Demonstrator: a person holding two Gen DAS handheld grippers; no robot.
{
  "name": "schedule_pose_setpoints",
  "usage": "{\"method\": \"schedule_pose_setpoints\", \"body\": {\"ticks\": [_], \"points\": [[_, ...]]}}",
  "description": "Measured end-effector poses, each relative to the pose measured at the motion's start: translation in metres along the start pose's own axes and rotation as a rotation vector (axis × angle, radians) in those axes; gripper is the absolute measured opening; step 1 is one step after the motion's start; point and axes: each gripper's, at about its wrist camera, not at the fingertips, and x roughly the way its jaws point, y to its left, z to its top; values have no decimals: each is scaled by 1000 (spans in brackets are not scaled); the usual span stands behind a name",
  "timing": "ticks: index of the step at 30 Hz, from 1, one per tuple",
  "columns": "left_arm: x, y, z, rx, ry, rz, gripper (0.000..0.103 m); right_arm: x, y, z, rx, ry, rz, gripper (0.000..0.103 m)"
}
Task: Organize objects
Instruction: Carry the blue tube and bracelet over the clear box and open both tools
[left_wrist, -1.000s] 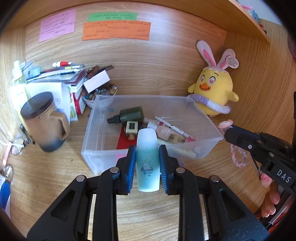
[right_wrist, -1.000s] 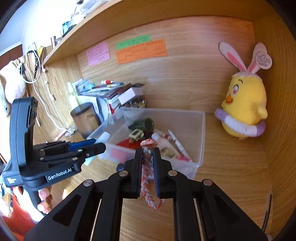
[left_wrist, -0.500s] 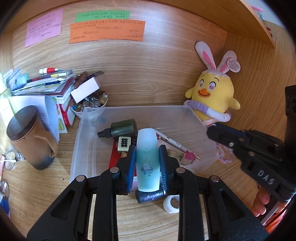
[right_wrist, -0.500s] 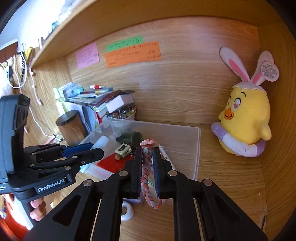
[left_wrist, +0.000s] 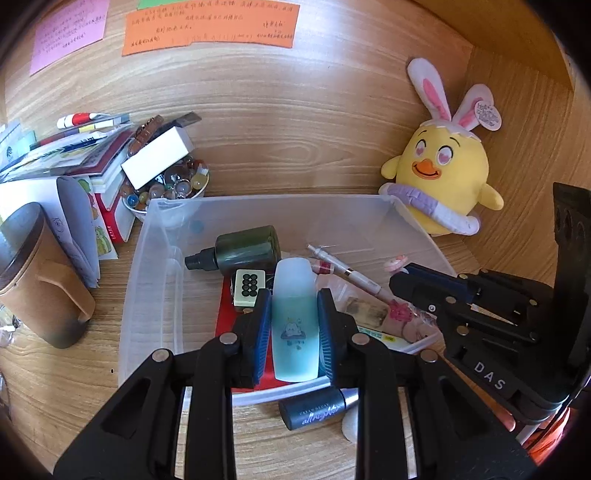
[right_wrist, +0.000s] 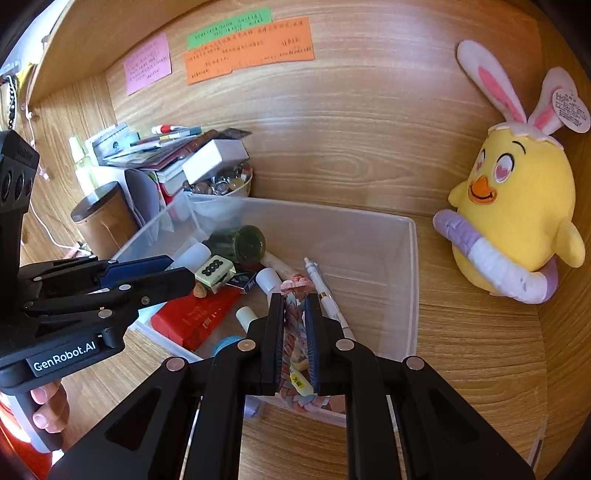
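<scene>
A clear plastic bin stands on the wooden desk and holds a dark green bottle, a mahjong tile, a red packet and a pen. My left gripper is shut on a pale blue bottle and holds it over the bin's near part. My right gripper is shut on a braided pink rope loop, held above the bin near its front right side. Each gripper shows in the other's view.
A yellow chick plush sits at the back right. A brown lidded mug, a stack of books and a bowl of marbles stand left of the bin. A dark tube lies on the desk before the bin.
Both grippers have moved forward and down over the bin, each still holding its object. The bin and its contents look nearer in both views.
</scene>
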Motion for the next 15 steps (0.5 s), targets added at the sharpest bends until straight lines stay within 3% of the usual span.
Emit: {"method": "schedule_pose_setpoints", "body": {"ticks": [9, 15], "points": [[-3, -3, -1, 13, -11, -5, 25, 6, 5, -2, -26, 17, -27, 11], [-17, -4, -2, 18, -30, -9, 25, 0, 9, -2, -40, 9, -50, 28]]}}
